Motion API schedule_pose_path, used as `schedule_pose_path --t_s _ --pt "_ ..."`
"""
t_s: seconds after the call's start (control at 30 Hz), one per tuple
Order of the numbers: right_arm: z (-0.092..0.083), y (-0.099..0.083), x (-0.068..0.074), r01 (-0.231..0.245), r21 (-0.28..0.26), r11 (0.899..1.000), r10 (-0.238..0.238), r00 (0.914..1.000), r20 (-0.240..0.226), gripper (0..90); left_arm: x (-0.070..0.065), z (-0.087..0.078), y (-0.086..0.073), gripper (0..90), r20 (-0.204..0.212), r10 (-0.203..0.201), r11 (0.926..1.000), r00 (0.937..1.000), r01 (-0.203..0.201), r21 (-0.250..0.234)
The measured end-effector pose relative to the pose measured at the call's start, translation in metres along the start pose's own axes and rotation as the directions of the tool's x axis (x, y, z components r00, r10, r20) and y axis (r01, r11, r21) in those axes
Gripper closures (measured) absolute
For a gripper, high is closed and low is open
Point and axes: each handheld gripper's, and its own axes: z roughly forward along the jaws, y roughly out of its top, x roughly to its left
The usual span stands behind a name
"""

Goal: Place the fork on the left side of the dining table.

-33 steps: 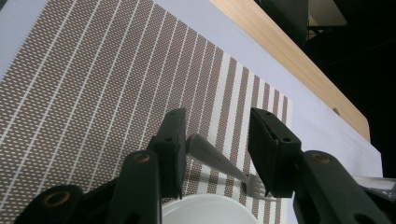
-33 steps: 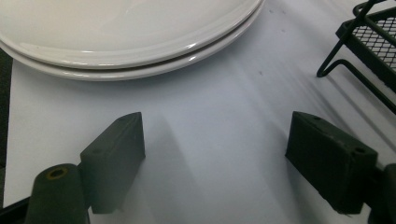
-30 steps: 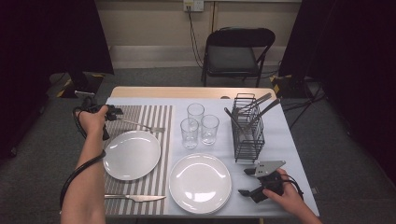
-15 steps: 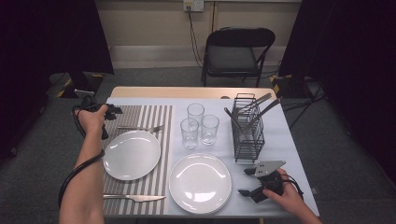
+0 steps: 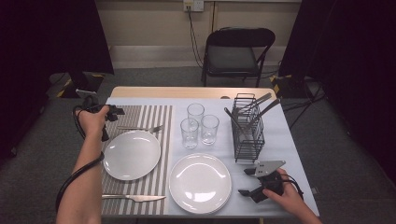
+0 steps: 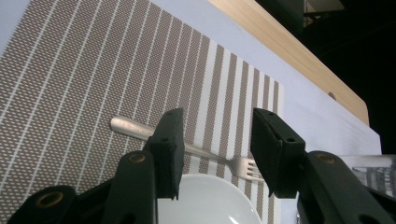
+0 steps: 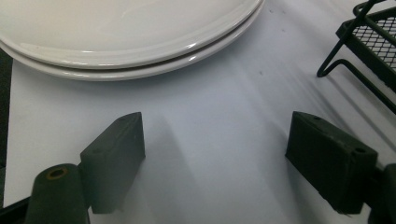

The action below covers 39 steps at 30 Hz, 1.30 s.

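While the tabletop (image 5: 280, 140) holds the setting, I take the striped placemat (image 5: 140, 116) as landmark: the fork (image 6: 187, 148) lies on it, just beyond the plate (image 5: 132, 154). My left gripper (image 6: 215, 144) stands open above the fork, nothing pinched; my right gripper (image 7: 215, 158) rests open, well off the placemat. I judge the fork stiff, light, slippery: pinch mid-handle.

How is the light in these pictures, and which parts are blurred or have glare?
High view: the table is evenly lit, the room's sides very dark. Left gripper view: the fork and placemat are sharp. Right gripper view: the stacked plates show small bright glints, and the near jaws look soft and cast soft shadows.
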Motion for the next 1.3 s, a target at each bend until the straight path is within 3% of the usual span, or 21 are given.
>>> schedule_pose_path --t_s 0.03,0.07,0.53,0.73,0.8,1.07,1.1,1.2,1.3 --pt "0.0 0.0 0.0 0.0 0.0 1.0 0.0 1.0 0.0 18.5 0.0 -0.001 -0.001 54.6 -0.006 0.015 0.9998 0.9999 -0.015 0.016" --pt "0.0 0.0 0.0 0.0 0.0 1.0 0.0 1.0 0.0 18.5 -0.001 -0.002 -0.002 54.5 0.013 0.0 1.0 0.9999 0.0 0.002" --pt "0.0 0.0 0.0 0.0 0.001 1.0 0.0 1.0 0.001 18.5 -0.008 -0.013 -0.013 52.6 0.02 0.024 0.9996 0.9995 -0.024 0.016" --pt "0.0 0.0 0.0 0.0 0.001 1.0 0.0 1.0 0.001 18.5 -0.011 -0.017 -0.018 51.6 0.046 0.025 0.9995 0.9986 -0.026 0.016" --pt "0.0 0.0 0.0 0.0 0.001 1.0 0.0 1.0 0.001 18.5 -0.012 -0.019 -0.019 51.2 0.032 0.032 0.9991 0.999 -0.033 0.028" --pt "0.0 0.0 0.0 0.001 0.001 1.0 -0.001 1.0 0.001 18.5 -0.02 -0.025 -0.021 48.4 0.058 0.047 0.9985 0.9972 -0.048 0.026" --pt "0.0 0.0 0.0 0.0 0.001 1.0 0.0 1.0 0.001 18.5 -0.021 -0.026 -0.021 47.9 0.043 0.049 0.9984 0.9979 -0.05 0.025" --pt "0.0 0.0 0.0 0.001 0.001 1.0 -0.001 1.0 0.001 18.5 -0.021 -0.028 -0.023 46.8 0.062 0.051 0.9985 0.9967 -0.053 0.018" --pt "0.0 0.0 0.0 0.0 0.001 1.0 0.0 1.0 0.001 18.5 -0.021 -0.028 -0.026 44.4 0.053 0.054 0.9982 0.9971 -0.055 0.022"
